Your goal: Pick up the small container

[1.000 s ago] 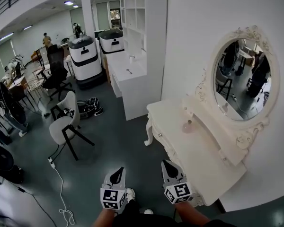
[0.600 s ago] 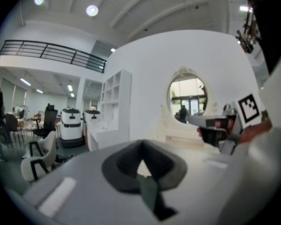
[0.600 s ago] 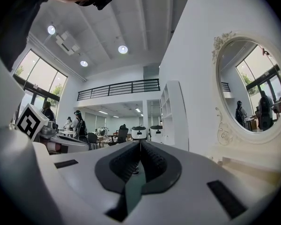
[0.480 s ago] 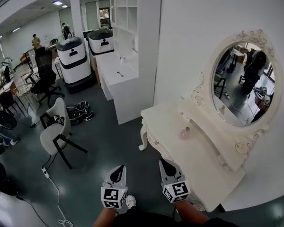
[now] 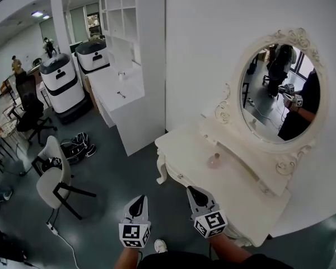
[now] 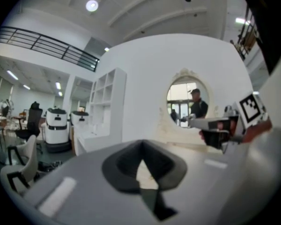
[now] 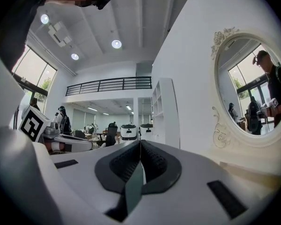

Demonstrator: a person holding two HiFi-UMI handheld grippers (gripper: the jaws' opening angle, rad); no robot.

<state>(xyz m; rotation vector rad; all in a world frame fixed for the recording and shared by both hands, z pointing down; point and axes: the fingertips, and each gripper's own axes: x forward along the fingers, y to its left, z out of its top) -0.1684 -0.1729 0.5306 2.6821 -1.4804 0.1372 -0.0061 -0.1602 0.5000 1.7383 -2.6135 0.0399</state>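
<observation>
**Desk:** Head view: a cream-white carved dressing table (image 5: 243, 206) is shown against a white wall, with an oval mirror in an ornate cream frame (image 5: 277, 91) set above it. Where is the task's object seen?

**Caption:** The small pink container (image 5: 214, 161), round-bodied and narrow-topped, is pictured upright on the tabletop. It stands near the raised back ledge under the mirror and is touched by neither tool.

**Desk:** How are the two tools placed?

**Caption:** The left gripper (image 5: 138, 202) and the right gripper (image 5: 196, 195) are held low in the frame, side by side, tips pointed forward. The left one is seen over the dark grey floor (image 5: 117, 172). The right one's tip is seen against the table's near edge, and the container lies well ahead of it.

**Desk:** And the jaws?

**Caption:** In the left gripper view the dark pads are seen pressed together at the tips, with nothing caught between them. The same is shown in the right gripper view: the jaws are fully closed and empty.

**Desk:** What else is caught in the frame?

**Caption:** A tall white open shelf unit (image 5: 126, 15) is seen at the wall's corner. Two white-and-black wheeled machines (image 5: 60, 82) are parked beyond it, and a grey shell chair on black legs (image 5: 49, 175) stands on the floor at the left. A person in dark clothing is reflected in the mirror.
</observation>
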